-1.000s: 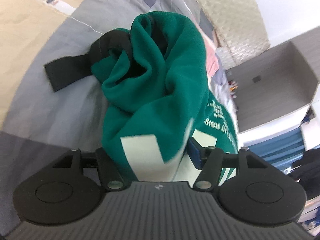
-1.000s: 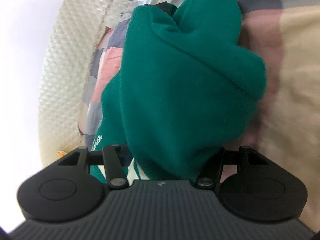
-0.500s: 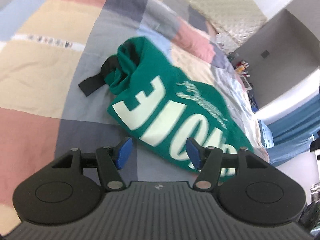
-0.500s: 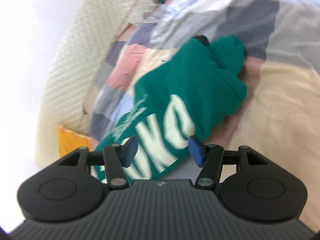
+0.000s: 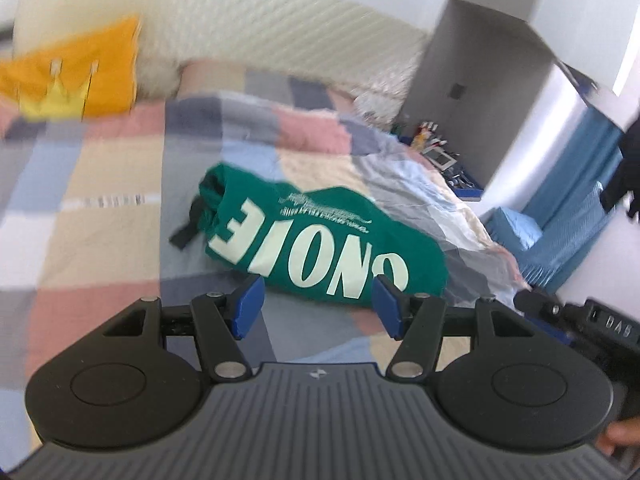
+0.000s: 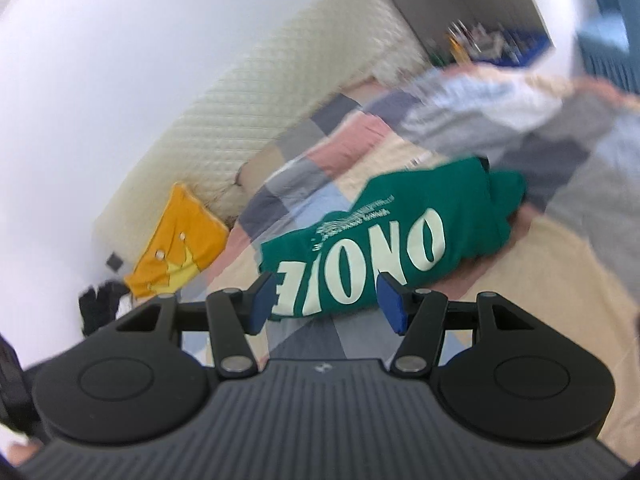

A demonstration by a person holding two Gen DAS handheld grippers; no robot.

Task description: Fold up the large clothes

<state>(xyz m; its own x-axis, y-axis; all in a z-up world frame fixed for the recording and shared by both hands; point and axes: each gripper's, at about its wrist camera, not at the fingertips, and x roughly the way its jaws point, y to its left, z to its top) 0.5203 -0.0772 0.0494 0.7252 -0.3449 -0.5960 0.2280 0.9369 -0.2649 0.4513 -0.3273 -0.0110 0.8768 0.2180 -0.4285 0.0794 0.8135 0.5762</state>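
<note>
One green sweatshirt [image 5: 320,240] with pale lettering lies bundled at frame centre on the patchwork bedspread [image 5: 100,208]. Left gripper [image 5: 318,308] and right gripper [image 6: 326,300], at lower centre of their views, stand apart from it, jaws parted and empty. Orange cushion [image 5: 80,76] sits upper left.

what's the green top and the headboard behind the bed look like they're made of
Green top: probably a soft matte knit like fleece or cotton jersey; it slumps in thick folds, with pale printed lettering. Headboard: seemingly cream quilted padding, fabric or faux leather; diamond stitching shows, blur hides the finish.
</note>
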